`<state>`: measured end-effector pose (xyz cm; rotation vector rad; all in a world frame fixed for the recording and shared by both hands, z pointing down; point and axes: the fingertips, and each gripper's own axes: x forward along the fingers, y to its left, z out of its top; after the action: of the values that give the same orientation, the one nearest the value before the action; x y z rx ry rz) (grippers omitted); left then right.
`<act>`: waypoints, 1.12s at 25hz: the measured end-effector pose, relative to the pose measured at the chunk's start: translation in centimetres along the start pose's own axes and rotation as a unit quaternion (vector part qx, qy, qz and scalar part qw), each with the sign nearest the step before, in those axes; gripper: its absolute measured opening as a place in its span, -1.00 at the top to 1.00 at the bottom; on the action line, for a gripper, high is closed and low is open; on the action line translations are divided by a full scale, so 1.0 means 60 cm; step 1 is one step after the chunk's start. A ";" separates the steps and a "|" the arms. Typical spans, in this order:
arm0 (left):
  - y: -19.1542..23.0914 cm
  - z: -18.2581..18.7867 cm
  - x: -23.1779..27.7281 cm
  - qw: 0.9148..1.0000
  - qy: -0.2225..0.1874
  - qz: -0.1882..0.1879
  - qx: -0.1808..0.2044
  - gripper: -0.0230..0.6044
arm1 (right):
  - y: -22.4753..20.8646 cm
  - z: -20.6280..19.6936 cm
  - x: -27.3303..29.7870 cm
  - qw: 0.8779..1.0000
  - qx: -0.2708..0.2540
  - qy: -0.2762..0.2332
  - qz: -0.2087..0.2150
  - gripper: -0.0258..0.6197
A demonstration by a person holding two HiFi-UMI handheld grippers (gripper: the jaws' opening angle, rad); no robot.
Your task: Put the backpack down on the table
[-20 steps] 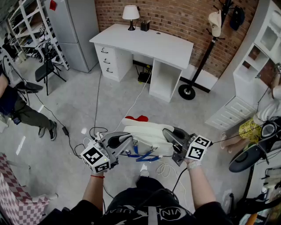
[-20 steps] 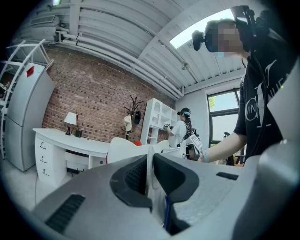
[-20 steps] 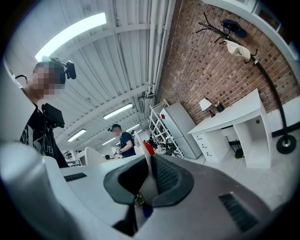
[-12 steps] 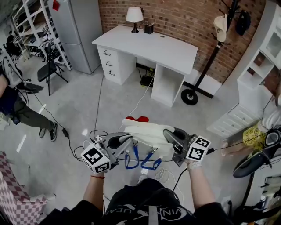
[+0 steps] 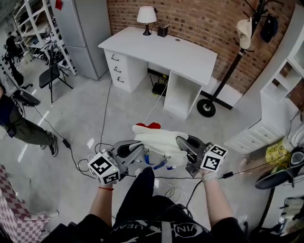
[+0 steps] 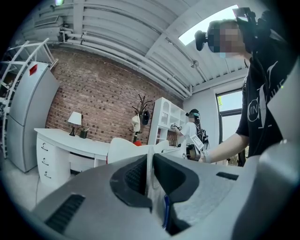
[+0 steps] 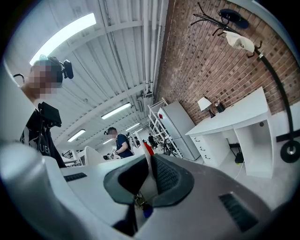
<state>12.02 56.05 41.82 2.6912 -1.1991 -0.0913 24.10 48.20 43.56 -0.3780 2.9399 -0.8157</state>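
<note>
A white backpack point(image 5: 160, 141) with a red patch at its far end and blue straps hangs in the air over the floor, between my two grippers. My left gripper point(image 5: 140, 149) is shut on its left edge, and white fabric point(image 6: 150, 176) is pinched between the dark pads. On the right edge my right gripper point(image 5: 181, 142) is shut the same way, with white fabric point(image 7: 148, 178) and a zip pull in its jaws. The white desk point(image 5: 180, 53) stands ahead against the brick wall, some way beyond the backpack.
A lamp point(image 5: 147, 14) and a small dark box point(image 5: 164, 31) sit at the desk's back edge. Cables point(image 5: 103, 124) run over the floor. A coat stand point(image 5: 231, 66) is right of the desk, a white drawer unit point(image 5: 249, 133) further right, a grey cabinet point(image 5: 78, 33) left. A person point(image 5: 21, 126) stands at far left.
The desk has drawn a little nearer in the head view. The person's knee has come forward under the backpack and hides part of the blue straps. Both grips are unchanged.
</note>
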 end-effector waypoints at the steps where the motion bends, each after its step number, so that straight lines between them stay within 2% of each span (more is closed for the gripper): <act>1: 0.013 0.003 0.008 1.000 0.000 0.001 0.001 0.83 | -0.011 0.007 0.008 1.000 0.000 -0.002 -0.001 0.83; 12: 0.214 0.018 0.102 0.999 0.006 -0.031 -0.011 0.83 | -0.172 0.074 0.143 1.000 -0.011 -0.002 0.005 0.83; 18: 0.359 0.054 0.158 0.999 0.008 -0.047 -0.008 0.83 | -0.266 0.142 0.246 1.000 -0.018 -0.006 0.004 0.83; 28: 0.569 0.104 0.253 0.999 0.013 -0.050 -0.007 0.83 | -0.419 0.235 0.390 1.000 -0.019 -0.016 -0.013 0.83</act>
<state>-3.57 21.55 42.93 2.7309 -1.0532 -0.0796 8.75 14.44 44.44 -0.4294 2.9308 -0.7505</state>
